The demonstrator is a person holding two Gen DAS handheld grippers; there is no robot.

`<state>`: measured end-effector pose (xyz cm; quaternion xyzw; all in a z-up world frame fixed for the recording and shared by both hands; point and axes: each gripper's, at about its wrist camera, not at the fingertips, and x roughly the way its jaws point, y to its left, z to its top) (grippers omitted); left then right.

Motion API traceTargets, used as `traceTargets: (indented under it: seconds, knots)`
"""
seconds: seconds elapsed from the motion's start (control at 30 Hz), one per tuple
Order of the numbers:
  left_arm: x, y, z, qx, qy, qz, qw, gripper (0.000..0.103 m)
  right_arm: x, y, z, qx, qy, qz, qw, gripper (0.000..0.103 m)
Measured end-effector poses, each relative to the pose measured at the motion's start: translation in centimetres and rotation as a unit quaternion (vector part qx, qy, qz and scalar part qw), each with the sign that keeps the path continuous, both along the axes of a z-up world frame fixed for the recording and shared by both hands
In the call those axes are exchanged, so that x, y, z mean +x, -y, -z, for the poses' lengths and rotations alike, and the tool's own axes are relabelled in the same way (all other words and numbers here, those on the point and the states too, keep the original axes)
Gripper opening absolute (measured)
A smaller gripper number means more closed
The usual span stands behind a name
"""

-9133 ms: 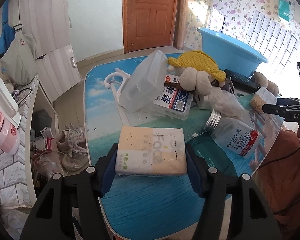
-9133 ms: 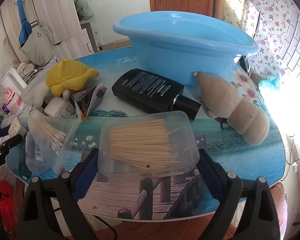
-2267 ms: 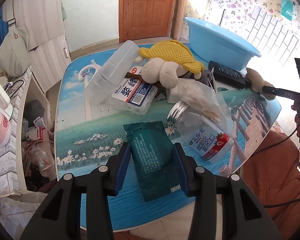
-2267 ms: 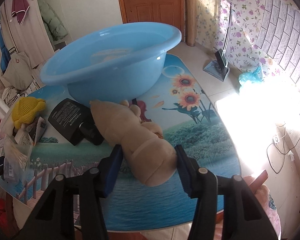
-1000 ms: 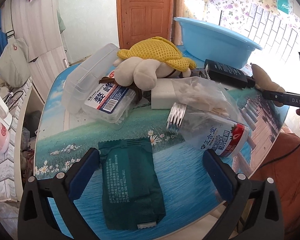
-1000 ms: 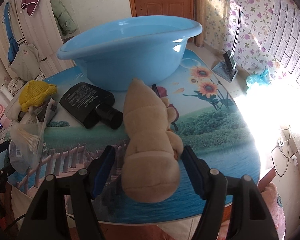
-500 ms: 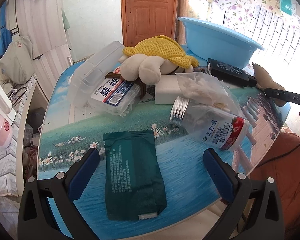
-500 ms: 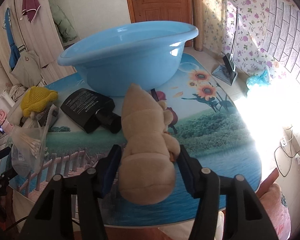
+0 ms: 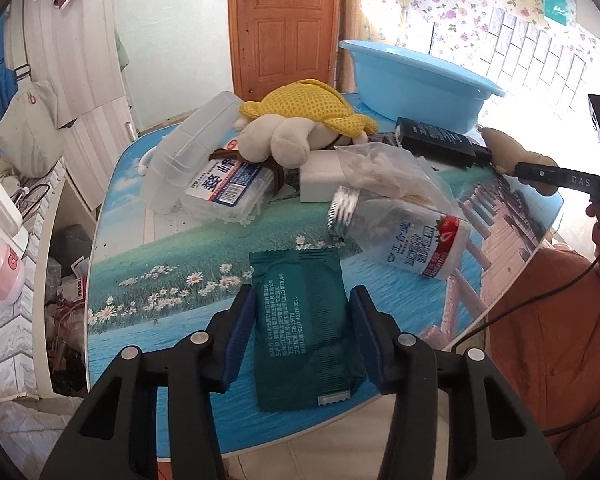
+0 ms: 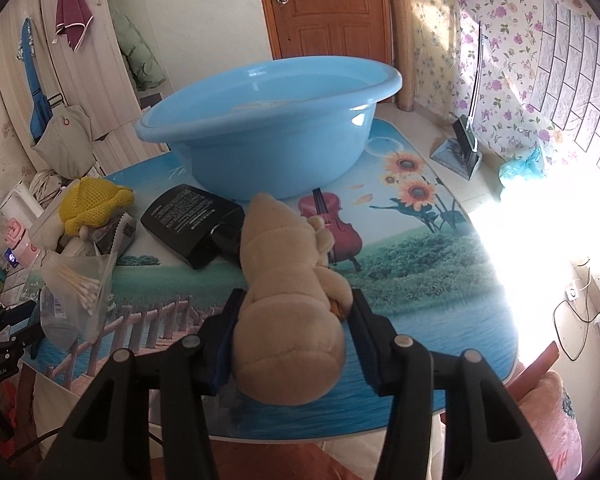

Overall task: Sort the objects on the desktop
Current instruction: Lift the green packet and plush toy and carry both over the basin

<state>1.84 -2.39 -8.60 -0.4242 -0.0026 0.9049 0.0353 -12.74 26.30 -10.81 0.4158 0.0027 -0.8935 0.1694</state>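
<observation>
A dark green snack packet (image 9: 304, 344) lies flat near the table's front edge. My left gripper (image 9: 302, 294) straddles it, and its jaws are closing with both blue pads against the packet's long sides. In the right wrist view, a beige plush toy (image 10: 284, 248) sits between the fingers of my right gripper (image 10: 296, 298), which is shut on the toy's thick lower end. The toy's head points away toward the blue basin (image 10: 268, 120). Behind the toy's left side lies a black bottle (image 10: 188, 220).
Beyond the packet lie a clear jar (image 9: 404, 236) on its side, a bag of cotton swabs (image 9: 380, 172), a clear plastic box (image 9: 220, 184) and a yellow-shelled plush turtle (image 9: 300, 120). The table's rounded edge (image 9: 500, 280) runs close on the right, beside a person's orange sleeve.
My left jaws went from wide apart to tight against the green packet. My right jaws narrowed onto the plush toy. Neither hand shifted much.
</observation>
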Motion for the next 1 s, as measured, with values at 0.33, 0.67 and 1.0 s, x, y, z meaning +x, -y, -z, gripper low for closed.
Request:
traceTargets:
  seconds: [0.33,0.67,1.0]
  knots:
    - [0.1,-0.3,-1.8,0.013,-0.014,0.008,0.9998,0.046,0.8,-0.1,-1.8,-0.006,-0.027,-0.006,1.000,0.049]
    - [-0.2,-0.5,-5.0,0.025,-0.035,0.011,0.9990,0.046,1.9,0.6,-4.2,-0.025,-0.060,-0.027,0.997,0.047]
    - [-1.4,-1.6,-6.8,0.025,-0.042,0.031,0.9983,0.046,3.1,1.0,-6.6,-0.047,-0.089,-0.051,0.994,0.047]
